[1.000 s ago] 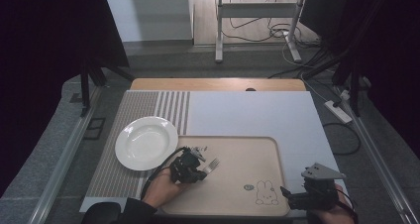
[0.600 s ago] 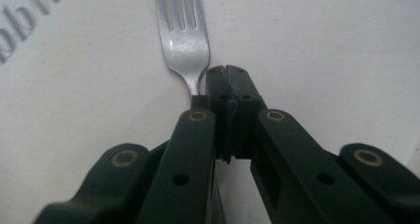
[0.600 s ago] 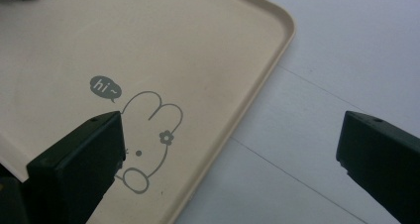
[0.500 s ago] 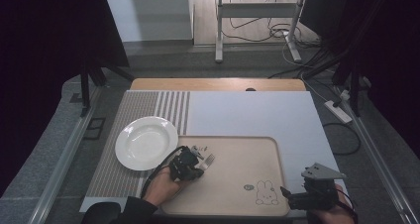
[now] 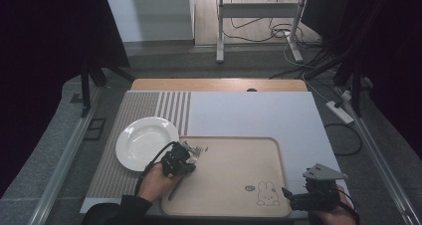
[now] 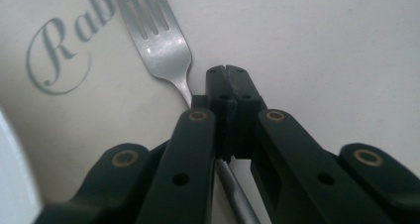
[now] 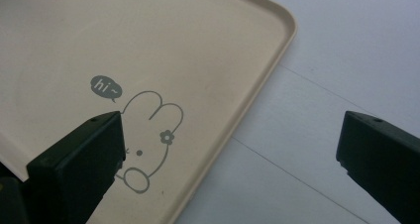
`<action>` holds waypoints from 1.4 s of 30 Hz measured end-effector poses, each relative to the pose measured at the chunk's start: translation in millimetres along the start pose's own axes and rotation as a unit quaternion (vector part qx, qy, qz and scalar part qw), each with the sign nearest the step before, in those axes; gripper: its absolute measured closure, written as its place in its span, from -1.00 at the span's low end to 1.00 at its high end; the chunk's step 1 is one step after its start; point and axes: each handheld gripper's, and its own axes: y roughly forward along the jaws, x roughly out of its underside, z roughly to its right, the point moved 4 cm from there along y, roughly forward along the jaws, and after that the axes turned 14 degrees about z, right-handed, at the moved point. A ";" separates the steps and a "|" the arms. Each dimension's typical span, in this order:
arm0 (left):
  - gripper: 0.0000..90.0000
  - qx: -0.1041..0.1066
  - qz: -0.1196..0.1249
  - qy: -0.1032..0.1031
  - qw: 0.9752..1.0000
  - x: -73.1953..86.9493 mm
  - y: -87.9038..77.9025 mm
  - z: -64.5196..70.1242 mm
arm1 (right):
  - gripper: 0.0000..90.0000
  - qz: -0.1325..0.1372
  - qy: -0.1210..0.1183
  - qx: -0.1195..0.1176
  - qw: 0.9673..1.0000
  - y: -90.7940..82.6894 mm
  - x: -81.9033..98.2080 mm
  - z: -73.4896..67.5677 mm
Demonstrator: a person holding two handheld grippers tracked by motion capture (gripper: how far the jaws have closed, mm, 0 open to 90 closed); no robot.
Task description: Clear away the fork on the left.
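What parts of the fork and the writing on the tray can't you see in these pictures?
- Fork handle, left gripper view: the shut left gripper covers most of it, and the bottom edge cuts off the rest.
- Fork tine tips, left gripper view: cut off by the top edge.
- Grey word on the tray, left gripper view: only "Rab" reads; the fork and the top edge hide the rest.
- Fork, high view: too small, mostly under the left gripper.

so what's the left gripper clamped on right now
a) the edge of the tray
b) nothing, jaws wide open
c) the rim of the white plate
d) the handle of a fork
d: in the left gripper view the left gripper has its jaws shut on the neck of the fork, over the tray.
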 end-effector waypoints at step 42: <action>0.75 -0.003 0.038 -0.041 0.998 7.9 -16.8 -28.7 | -1.00 -0.001 -0.002 0.000 1.000 0.6 0.2 -0.1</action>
